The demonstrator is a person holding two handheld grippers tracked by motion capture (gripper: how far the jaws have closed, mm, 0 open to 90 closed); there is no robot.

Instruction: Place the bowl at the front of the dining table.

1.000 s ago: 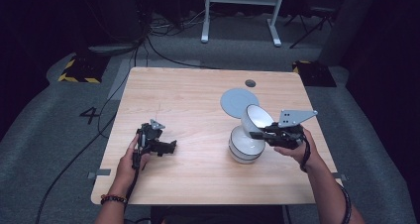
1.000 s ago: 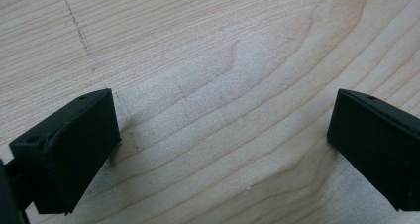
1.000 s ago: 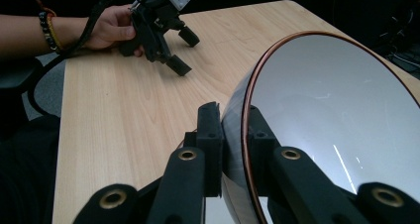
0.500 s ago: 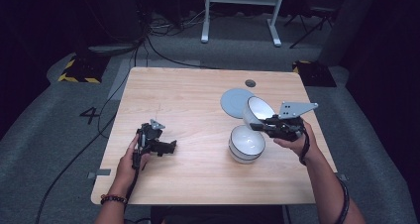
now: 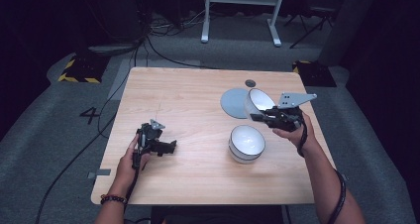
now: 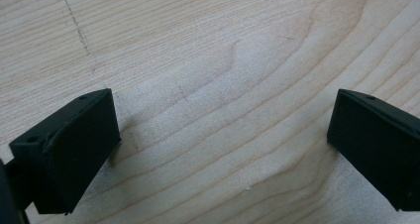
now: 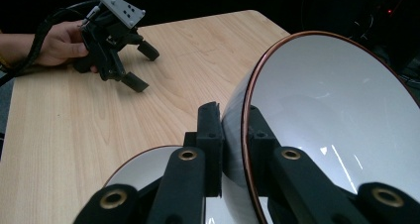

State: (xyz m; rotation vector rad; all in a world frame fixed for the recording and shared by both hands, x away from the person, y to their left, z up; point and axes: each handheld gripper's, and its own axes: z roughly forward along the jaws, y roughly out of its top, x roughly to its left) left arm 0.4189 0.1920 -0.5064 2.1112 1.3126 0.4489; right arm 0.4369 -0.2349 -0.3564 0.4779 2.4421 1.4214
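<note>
White glazed ware with a thin copper-brown rim, the lifted bowl [image 7: 346, 120] is pinched at its edge by the right gripper [image 5: 270, 118], one jaw inside the wall and one outside, closed hard on it. It hangs tipped nearly on its side above the right part of the wooden surface [image 5: 188, 100], over the near edge of a flat grey disc [image 5: 233, 102] and beyond a stack of like bowls [image 5: 246, 142] standing just nearer the person. Such a bowl looks stiff, smooth and breakable; a rim pinch on slick glaze could let it swing or slip, so a deeper bite on the wall and a gentle set-down seem wise. The left gripper [image 5: 161, 145] rests low at the near left, its jaws spread wide over bare wood, holding nothing.
</note>
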